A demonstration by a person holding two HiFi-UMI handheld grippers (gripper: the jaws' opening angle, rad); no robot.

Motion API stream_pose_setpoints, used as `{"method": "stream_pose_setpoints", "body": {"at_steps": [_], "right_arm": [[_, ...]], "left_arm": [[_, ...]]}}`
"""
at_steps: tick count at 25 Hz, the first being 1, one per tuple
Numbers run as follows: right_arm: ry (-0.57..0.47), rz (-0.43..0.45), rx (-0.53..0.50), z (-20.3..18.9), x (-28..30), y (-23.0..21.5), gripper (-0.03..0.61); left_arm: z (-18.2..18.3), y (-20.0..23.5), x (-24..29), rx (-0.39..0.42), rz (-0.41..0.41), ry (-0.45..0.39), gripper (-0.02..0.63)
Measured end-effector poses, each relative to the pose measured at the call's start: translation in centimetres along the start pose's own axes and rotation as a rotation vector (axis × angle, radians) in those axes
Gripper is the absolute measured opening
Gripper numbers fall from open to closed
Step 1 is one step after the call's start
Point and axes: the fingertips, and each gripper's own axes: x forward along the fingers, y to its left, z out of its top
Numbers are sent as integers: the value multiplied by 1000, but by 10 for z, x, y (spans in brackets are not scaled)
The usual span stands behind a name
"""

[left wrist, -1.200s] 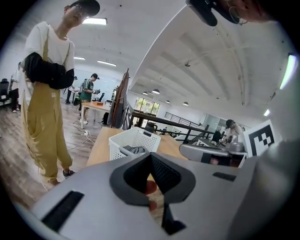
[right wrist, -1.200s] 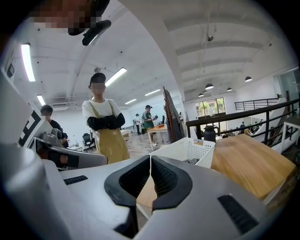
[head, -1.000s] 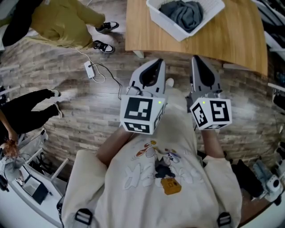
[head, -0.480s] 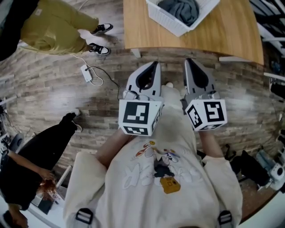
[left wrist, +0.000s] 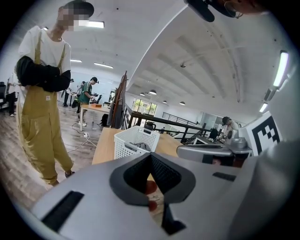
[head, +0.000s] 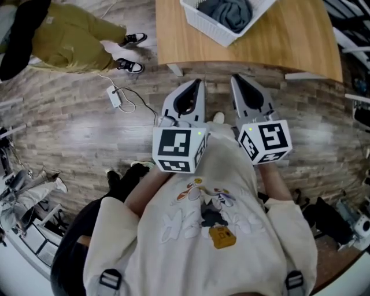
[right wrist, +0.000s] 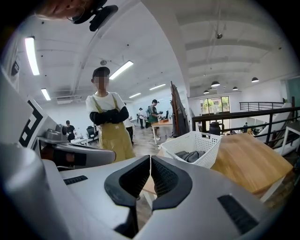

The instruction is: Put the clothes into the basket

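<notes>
My left claw and right claw are both pressed together, holding nothing. The grey clothes lie bunched up in the white basket on the worktop ahead, its corner pointing at me.

Basket w/ grey clothes half off top edge, head view; bystander upper body off-frame.

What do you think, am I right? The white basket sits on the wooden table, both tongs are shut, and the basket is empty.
No. The white basket isn't empty: the head view shows grey clothes in it. It does sit on the wooden table, and the left tongs and right tongs are shut.
</notes>
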Motion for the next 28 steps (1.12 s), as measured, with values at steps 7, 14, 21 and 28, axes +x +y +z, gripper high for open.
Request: {"method": "stream_pose_setpoints", "body": {"at_steps": [7,14,21,28], "right_arm": [[5,-25,-13,-5,-19,-9,23],[-4,-5,-12,-5,-29,-9,23],[2,15,-11,-3,-28,-7,23],[6,13,-4,-5,-27,-9,23]], "left_arm": [[-3,-15,0,-2,5,3,2],[-4,-22,-2,-3,26,-3,2],[-7,-26,-2,-10,24,12,2],[-7,-24,1,-13,29,17,2]]}}
